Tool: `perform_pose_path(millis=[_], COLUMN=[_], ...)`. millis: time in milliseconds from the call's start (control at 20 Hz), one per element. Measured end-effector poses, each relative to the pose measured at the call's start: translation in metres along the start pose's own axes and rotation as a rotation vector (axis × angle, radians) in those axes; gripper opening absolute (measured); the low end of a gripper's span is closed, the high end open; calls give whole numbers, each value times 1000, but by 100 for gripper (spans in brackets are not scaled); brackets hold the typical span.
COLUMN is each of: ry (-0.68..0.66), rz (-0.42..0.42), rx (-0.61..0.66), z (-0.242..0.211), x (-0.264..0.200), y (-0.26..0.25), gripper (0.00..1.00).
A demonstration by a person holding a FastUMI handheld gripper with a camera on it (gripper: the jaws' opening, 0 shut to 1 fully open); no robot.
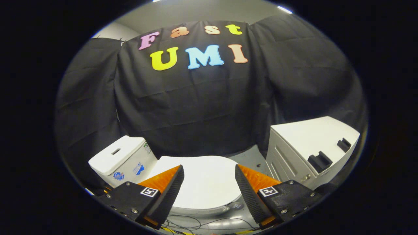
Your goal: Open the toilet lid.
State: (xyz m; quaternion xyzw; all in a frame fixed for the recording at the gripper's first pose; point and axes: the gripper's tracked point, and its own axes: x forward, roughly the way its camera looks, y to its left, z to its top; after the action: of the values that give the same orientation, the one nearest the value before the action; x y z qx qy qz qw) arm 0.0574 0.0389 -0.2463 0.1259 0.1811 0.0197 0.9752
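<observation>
A black cloth wall (209,107) closes off the back of the booth, with a grey floor (243,156) at its foot. In the gripper view, a white ceramic toilet sits low in front of that cloth, its boxy white cistern (122,160) standing to the left with a flush slot in its top. The smooth white oval toilet lid (205,182) lies flat and closed over the bowl, so the task has not yet begun. To the right stands a white cabinet with dark recessed handles (313,147), near the toilet but apart from it. Thin dark cables (196,225) trail on the floor below the bowl's front.

The gripper (209,186) hovers above the lid with its fingers spread wide and nothing between them; the lid shows in the gap. It is likely held open like this to come down on the lid's front rim, where lifting is easiest.
</observation>
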Motion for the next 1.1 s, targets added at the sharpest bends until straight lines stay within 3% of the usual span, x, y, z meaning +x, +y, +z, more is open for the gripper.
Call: perform_pose_path(millis=[150,350,800,1100], ry=[82,192,401,459], rz=[26,-9,-101,-140], rx=[97,167,96,207], z=[-36,-81,-165,-195], x=[7,19,31,27], y=[-1,-17,-38,-51], gripper=[96,96,96,96])
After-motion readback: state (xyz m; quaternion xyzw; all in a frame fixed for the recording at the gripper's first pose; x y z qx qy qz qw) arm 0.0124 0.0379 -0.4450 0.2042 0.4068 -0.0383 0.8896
